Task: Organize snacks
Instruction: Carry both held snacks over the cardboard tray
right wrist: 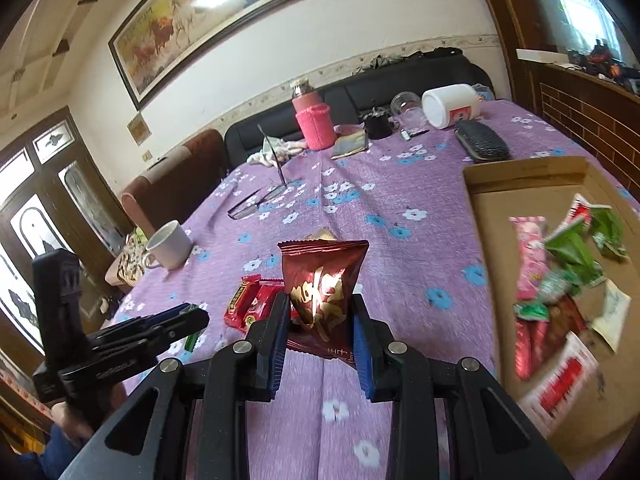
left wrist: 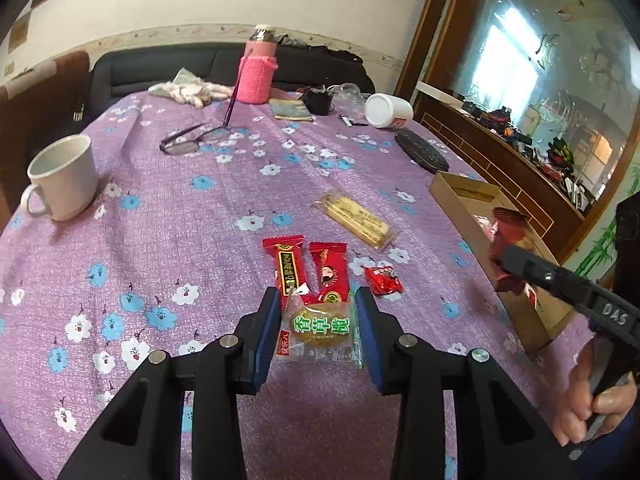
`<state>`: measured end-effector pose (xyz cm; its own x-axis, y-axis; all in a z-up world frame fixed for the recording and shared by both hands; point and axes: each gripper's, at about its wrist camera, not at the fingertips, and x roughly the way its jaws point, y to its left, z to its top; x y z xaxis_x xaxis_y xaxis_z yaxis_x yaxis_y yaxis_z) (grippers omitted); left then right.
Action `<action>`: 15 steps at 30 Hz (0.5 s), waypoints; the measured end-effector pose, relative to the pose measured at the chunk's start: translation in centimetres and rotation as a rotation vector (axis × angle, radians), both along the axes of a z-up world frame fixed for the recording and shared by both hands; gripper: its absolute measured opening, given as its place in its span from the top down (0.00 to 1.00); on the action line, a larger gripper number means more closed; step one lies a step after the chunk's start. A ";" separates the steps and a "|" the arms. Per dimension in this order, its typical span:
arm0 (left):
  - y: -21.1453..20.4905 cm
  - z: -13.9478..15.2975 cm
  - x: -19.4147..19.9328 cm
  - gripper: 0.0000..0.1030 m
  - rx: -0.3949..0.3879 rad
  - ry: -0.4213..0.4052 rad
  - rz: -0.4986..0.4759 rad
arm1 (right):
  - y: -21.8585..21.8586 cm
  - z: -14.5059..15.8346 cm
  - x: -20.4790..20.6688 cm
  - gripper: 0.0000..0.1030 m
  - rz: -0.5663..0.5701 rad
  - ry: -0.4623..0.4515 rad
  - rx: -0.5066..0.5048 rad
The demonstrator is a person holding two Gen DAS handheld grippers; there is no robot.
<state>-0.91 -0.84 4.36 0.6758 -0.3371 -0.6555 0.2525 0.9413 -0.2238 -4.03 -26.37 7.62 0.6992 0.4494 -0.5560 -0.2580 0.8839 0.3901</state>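
Left gripper [left wrist: 318, 320] pinching green-label snack [left wrist: 320, 330], bottom centre; right gripper [right wrist: 320, 320] pinching maroon packet [right wrist: 322, 284]; box [right wrist: 520, 178] at right.

We count two grippers [left wrist: 316, 320], each holding one snack; four wrapped snacks [left wrist: 288, 268] on the cloth, one box [right wrist: 520, 184], one mug [left wrist: 64, 176], one pair of glasses [left wrist: 192, 140].
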 end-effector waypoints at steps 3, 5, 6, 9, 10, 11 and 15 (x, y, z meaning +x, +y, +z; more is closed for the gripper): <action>-0.4 0.6 -0.6 0.64 0.008 -0.015 -0.001 | -1.3 0.4 -1.2 0.69 -0.017 -0.007 0.018; -0.5 0.9 -0.8 0.64 0.012 -0.011 0.002 | -2.3 0.5 -1.8 0.69 -0.032 -0.012 0.028; -0.6 0.9 -0.9 0.64 0.008 -0.007 0.001 | -2.6 0.6 -2.0 0.69 -0.038 -0.016 0.033; -1.2 1.2 -0.9 0.64 -0.007 0.012 -0.011 | -3.9 0.7 -2.7 0.69 -0.059 -0.025 0.053; -1.5 1.3 -1.0 0.64 -0.006 0.011 -0.015 | -4.4 0.7 -3.0 0.69 -0.066 -0.029 0.061; -1.8 1.5 -1.1 0.64 0.002 0.004 -0.016 | -4.8 0.7 -3.1 0.70 -0.073 -0.033 0.065; -3.5 2.5 -1.4 0.64 0.012 -0.012 -0.043 | -6.5 0.7 -3.8 0.69 -0.104 -0.045 0.089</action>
<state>-2.32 -4.34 6.85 0.6684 -0.3585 -0.6517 0.2954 0.9321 -0.2098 -7.81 -32.87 8.32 0.7680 0.4196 -0.4839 -0.1862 0.8692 0.4582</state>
